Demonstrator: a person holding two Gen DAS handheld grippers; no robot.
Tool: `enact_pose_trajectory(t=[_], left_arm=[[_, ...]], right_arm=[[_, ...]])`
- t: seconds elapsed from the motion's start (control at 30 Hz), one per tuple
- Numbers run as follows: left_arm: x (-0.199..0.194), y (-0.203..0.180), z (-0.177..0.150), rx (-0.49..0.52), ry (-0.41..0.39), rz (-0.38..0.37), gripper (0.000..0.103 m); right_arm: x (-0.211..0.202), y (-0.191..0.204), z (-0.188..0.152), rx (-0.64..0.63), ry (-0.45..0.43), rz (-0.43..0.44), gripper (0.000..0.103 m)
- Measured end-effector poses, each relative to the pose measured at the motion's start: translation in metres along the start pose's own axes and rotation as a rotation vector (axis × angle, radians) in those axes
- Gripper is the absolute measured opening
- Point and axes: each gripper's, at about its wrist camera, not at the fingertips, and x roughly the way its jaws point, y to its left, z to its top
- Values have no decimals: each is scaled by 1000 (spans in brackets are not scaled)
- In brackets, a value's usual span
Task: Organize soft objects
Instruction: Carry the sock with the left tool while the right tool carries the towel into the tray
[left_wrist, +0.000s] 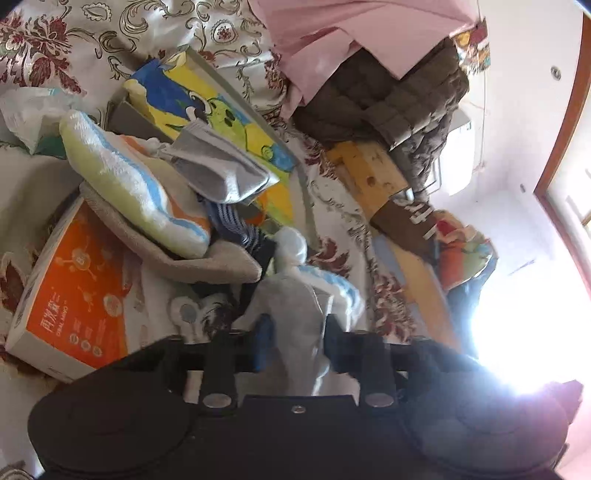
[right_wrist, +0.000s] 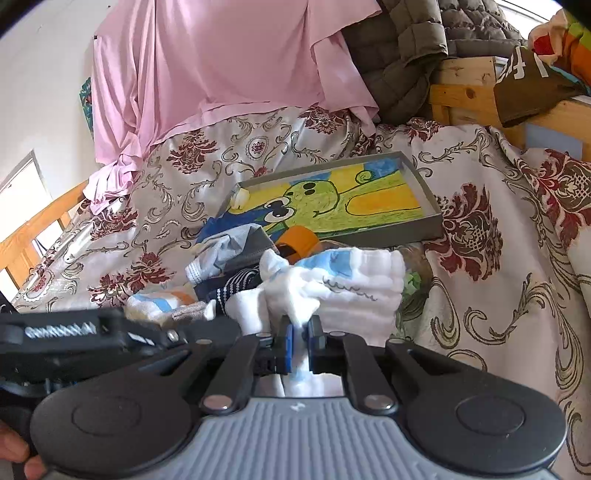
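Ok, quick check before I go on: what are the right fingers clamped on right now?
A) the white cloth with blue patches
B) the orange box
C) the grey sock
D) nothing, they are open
A: in the right wrist view the right gripper has its fingers closed on a bunched fold of the white cloth with blue patches, while the grey sock lies apart, further back on the pile.

Wooden bed frame (right_wrist: 465, 92), white wall (right_wrist: 44, 74)
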Motion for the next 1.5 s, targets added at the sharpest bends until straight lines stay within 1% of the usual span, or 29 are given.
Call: enact_pose_trajectory(t=[0.03,0.13,0.17,0.33,0.47,0.57,0.7,0.8,0.9,0.97,1.1,1.2,1.33,1.4,1.5], left_arm=[[0,0,0,10,-2,10,11],[0,-1,1,34,-5,27,2],[0,-2,1,36,-9,35,1],[-12,-17,6,87,-63,39,0],[-24,-39,14,139,-107,27,0],[-35,-54,25,165,-148,25,0],[-46,-73,52,191,-202,22,0],[-45,-88,76,213,-237,23,0],[-40,-102,102,260,-271,32,0],[-32,-107,121,283,-295,41,0],[-8,-108,156,301,-325,66,0],[13,-103,179,311,-340,86,0],[46,-88,207,298,-360,122,0],[61,-79,215,288,-359,146,0],[78,-61,217,272,-337,191,0]], right_arm=[[0,1,0,-5,-3,-2,8],[-3,3,1,-16,-16,-5,9],[-4,3,1,-14,-23,-4,9],[-20,1,7,-3,-90,9,9],[-39,-3,16,21,-172,36,9],[-50,-6,28,37,-239,54,9],[-46,-11,51,35,-276,67,9],[-29,-16,71,34,-299,71,9],[0,-24,94,51,-314,71,9],[23,-31,108,85,-315,74,9],[66,-46,122,144,-307,65,9],[98,-62,127,207,-267,67,9],[130,-75,126,247,-198,51,9],[143,-78,123,258,-160,45,9],[154,-80,118,259,-119,43,9]])
